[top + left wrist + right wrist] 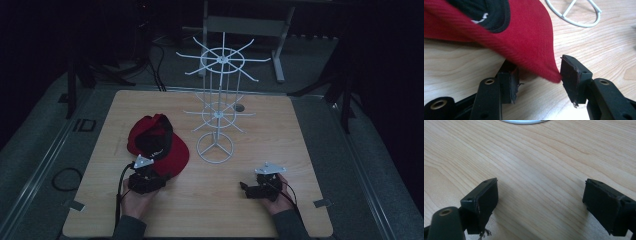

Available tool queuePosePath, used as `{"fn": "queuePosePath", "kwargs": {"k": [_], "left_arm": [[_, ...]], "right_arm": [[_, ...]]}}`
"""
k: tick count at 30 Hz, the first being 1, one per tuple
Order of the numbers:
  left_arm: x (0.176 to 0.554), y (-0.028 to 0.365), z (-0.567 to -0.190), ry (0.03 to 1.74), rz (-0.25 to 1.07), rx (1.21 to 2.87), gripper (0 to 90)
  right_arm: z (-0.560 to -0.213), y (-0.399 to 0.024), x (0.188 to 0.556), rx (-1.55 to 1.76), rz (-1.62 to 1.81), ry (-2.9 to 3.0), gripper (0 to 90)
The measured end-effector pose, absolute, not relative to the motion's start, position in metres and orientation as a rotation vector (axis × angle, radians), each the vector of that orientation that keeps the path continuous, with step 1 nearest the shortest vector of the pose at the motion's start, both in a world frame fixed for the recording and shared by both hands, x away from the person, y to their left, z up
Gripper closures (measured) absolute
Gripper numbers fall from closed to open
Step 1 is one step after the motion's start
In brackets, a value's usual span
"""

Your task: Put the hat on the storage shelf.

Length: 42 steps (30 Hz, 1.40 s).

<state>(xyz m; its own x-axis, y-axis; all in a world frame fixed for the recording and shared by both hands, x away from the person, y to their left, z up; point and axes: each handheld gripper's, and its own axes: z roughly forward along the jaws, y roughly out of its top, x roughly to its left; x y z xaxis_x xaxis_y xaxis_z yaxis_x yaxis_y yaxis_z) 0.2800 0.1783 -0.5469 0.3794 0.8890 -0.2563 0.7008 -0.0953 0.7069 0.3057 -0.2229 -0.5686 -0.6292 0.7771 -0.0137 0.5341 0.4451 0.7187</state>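
A red cap (157,142) with a black lining lies upside down on the left of the wooden table (285,135). My left gripper (159,173) sits at the cap's near edge. In the left gripper view the cap's red brim (529,40) reaches in between the jaws of that gripper (540,82). The brim's tip is right at the right pad (570,77), and the jaws stand wide, not pressing on it. My right gripper (246,188) rests low over bare wood at the right front, open (540,202) with nothing between its pads.
A white wire display rack (216,112) with two tiers of spoked arms stands mid-table on a ring base (215,146), just right of the cap. Its base ring (576,15) lies beyond the brim. A small dark hole (239,107) sits behind the rack.
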Motion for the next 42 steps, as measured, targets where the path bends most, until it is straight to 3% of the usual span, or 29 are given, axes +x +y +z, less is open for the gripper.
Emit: {"fn": "queuePosePath", "kwargs": {"k": [18,29,38,42], "left_arm": [[0.3,0.179,-0.558,1.435,0.308,1.834,52.9],[0.302,0.184,-0.557,1.445,0.357,1.826,66.1],[0.3,0.189,-0.554,1.42,0.387,1.807,84.8],[0.299,0.187,-0.554,1.405,0.416,1.817,85.8]], "right_arm": [[-0.569,-0.223,0.306,1.116,0.991,2.359,12.9],[-0.569,-0.223,0.306,1.117,0.991,2.359,12.9],[-0.569,-0.223,0.306,1.117,0.991,2.359,12.9],[-0.569,-0.223,0.306,1.117,0.991,2.359,12.9]]}}
